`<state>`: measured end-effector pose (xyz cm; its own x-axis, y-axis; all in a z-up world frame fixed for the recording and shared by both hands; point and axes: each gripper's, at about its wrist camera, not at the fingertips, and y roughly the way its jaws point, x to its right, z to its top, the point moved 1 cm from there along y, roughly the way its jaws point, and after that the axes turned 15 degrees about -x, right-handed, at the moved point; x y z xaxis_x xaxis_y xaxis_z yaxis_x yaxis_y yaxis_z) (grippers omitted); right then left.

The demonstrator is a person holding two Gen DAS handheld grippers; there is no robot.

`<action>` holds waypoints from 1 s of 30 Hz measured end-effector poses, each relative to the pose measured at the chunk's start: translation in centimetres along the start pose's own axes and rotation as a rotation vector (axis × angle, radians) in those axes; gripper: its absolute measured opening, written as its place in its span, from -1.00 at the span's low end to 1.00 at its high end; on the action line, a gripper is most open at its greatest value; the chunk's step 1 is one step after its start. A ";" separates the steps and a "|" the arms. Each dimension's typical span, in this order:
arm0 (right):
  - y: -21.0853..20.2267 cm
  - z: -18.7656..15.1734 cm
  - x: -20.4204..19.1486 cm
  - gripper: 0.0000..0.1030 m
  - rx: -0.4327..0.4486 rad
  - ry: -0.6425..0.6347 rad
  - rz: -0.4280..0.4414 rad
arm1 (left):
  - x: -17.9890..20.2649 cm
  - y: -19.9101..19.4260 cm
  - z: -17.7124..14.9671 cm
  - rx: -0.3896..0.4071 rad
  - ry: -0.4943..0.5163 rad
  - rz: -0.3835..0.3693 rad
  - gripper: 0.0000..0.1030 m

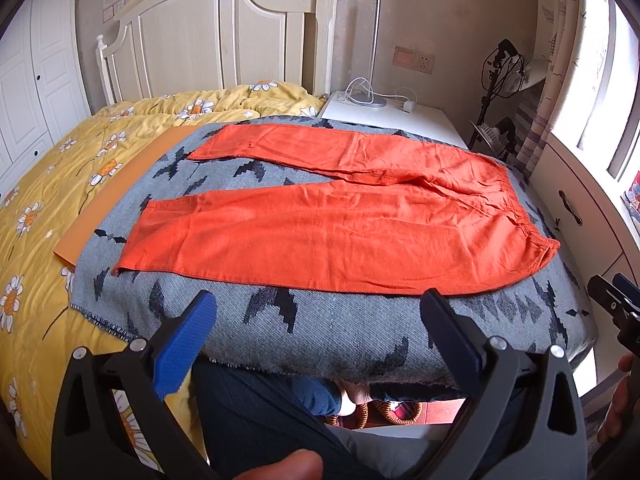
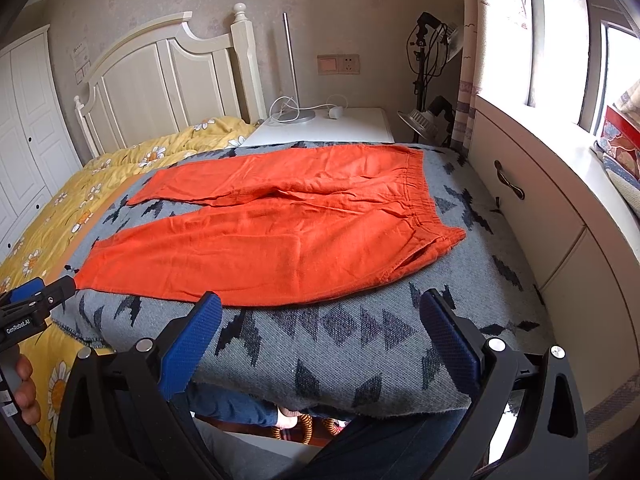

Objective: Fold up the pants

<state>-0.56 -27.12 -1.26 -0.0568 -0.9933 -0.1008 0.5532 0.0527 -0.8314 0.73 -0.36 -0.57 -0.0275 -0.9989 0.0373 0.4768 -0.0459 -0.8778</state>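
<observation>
Across the frame's centre, on a grey patterned blanket (image 1: 340, 332), the orange pants (image 1: 340, 236) lie flat and unfolded, while the left gripper (image 1: 320, 312) and right gripper (image 2: 320, 312) hover at bottom, fingers spread, empty; folding seems unstarted, so next likely means pinching the near leg's edge.

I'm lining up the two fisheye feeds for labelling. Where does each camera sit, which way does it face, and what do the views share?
Left wrist: on the left gripper, looking over the bed's near edge at the orange pants; its open blue fingers, a thumb and dark-trousered legs show, the right gripper at far right.
Right wrist: on the right gripper, facing the same way, nearer the waistband; its open fingers and the hand-held left gripper show.
Shared: pants, grey patterned blanket, headboard.
</observation>
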 end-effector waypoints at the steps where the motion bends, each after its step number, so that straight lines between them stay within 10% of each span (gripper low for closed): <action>1: 0.0 0.0 0.0 0.87 0.000 0.000 0.000 | 0.0 0.0 0.0 0.000 0.000 0.000 0.97; 30: 0.0 -0.2 0.0 0.87 -0.001 0.001 0.001 | -0.1 0.2 -0.1 -0.003 -0.002 -0.004 0.97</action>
<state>-0.67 -27.12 -1.37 -0.0569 -0.9931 -0.1021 0.5523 0.0539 -0.8319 0.75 -0.26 -0.76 -0.0273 -0.9988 0.0414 0.4738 -0.0494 -0.8792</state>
